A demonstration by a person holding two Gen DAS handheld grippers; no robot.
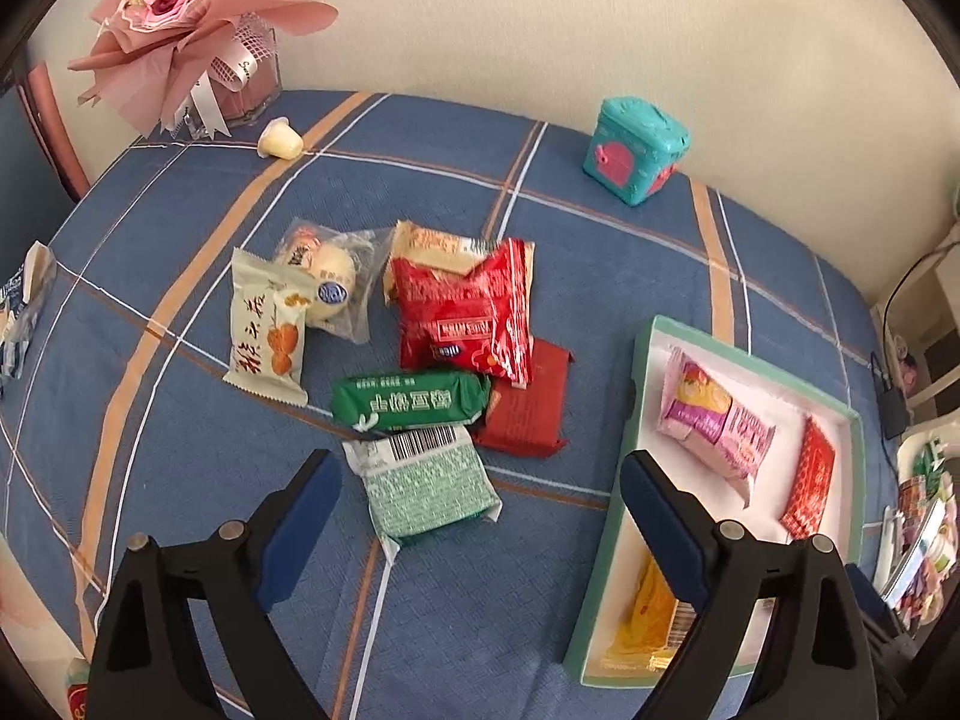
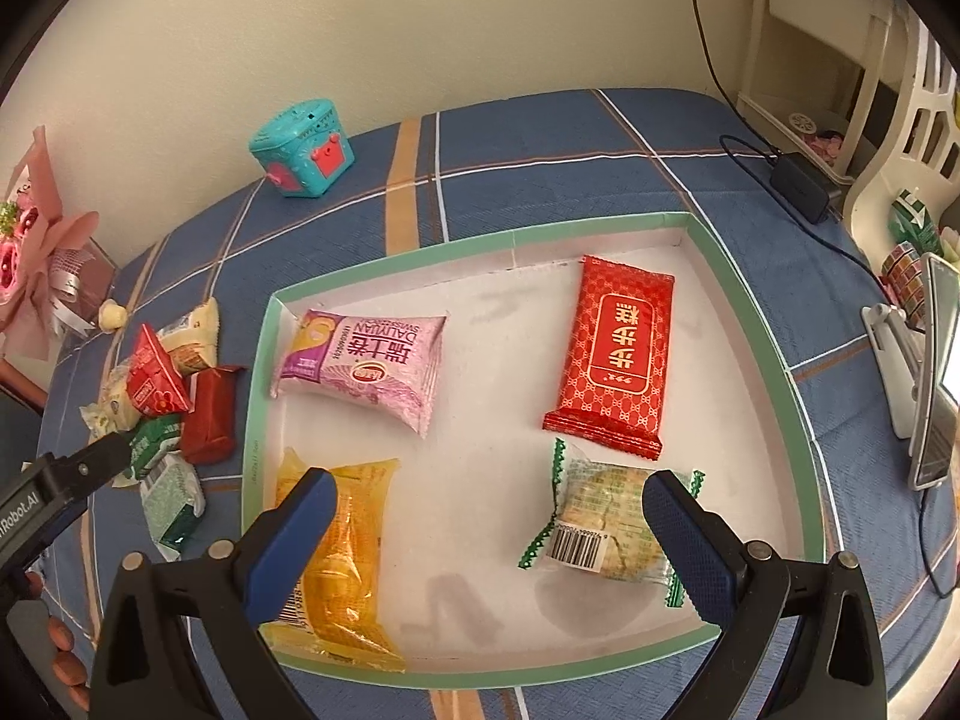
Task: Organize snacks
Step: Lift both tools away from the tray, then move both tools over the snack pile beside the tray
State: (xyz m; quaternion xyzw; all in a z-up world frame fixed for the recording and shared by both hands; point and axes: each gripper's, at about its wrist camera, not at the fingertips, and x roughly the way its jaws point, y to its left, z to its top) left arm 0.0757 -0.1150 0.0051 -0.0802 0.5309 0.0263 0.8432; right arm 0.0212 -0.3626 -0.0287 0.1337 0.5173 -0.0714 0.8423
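A green-rimmed white tray (image 2: 750, 300) holds a pink pack (image 2: 366, 366), a red pack (image 2: 618, 354), a yellow pack (image 2: 348, 546) and a clear green-edged cake pack (image 2: 606, 522). My right gripper (image 2: 489, 534) is open and empty above the tray, between the yellow and clear packs. In the left wrist view a pile of snacks lies left of the tray (image 1: 636, 420): a pale green barcode pack (image 1: 426, 486), a green pack (image 1: 408, 402), a bright red pack (image 1: 474, 312), a dark red pack (image 1: 528, 408) and a white pack (image 1: 267, 330). My left gripper (image 1: 480, 516) is open, straddling the pale green pack from above.
A teal toy box (image 1: 636, 150) stands at the back by the wall. A pink bouquet (image 1: 186, 18) and a small jelly cup (image 1: 279, 141) are at the back left. A black charger and cable (image 2: 798, 180) lie at the table's right edge, beside a phone stand (image 2: 924, 372).
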